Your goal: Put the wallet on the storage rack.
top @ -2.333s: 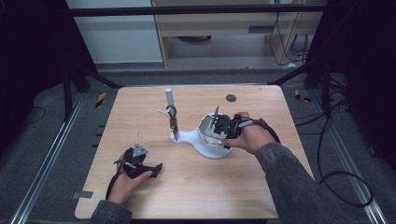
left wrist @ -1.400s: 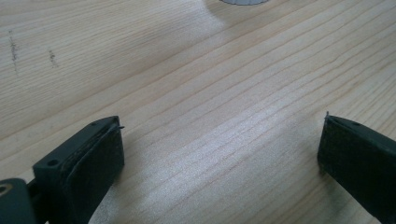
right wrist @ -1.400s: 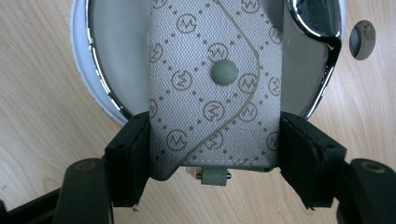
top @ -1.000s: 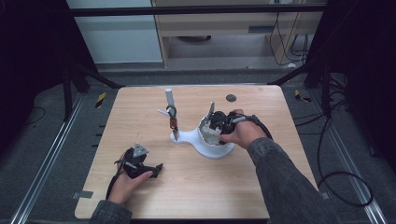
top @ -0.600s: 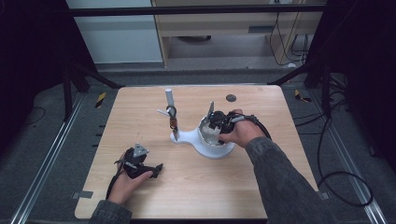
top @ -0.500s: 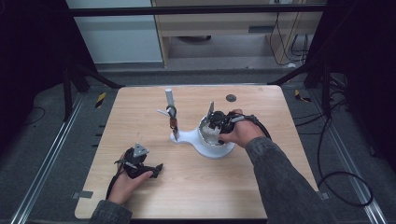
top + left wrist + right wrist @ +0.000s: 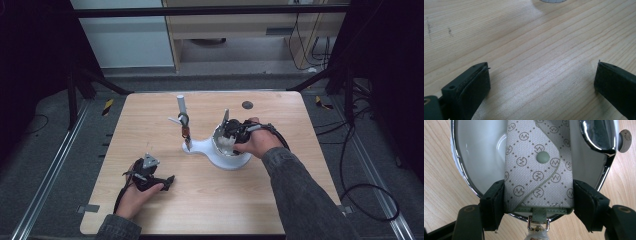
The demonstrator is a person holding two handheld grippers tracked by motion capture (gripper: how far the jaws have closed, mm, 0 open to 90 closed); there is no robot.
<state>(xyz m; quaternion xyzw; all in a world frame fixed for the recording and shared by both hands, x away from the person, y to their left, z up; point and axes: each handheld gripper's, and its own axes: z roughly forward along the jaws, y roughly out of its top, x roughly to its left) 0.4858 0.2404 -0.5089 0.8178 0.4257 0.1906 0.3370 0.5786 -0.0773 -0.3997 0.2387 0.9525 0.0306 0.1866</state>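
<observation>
The right tongs (image 7: 537, 207) were clamped on a small patterned pouch (image 7: 537, 170) with a green snap, 1 jaw pressed on each side edge. The pouch hung over the open mouth of a chrome-rimmed white bowl (image 7: 471, 152), which sat on a white stand (image 7: 202, 147) mid-counter. The left tongs (image 7: 541, 82) lay low over bare counter (image 7: 529, 45) near the front left, jaws spread wide with nothing between them, well apart from the bowl.
</observation>
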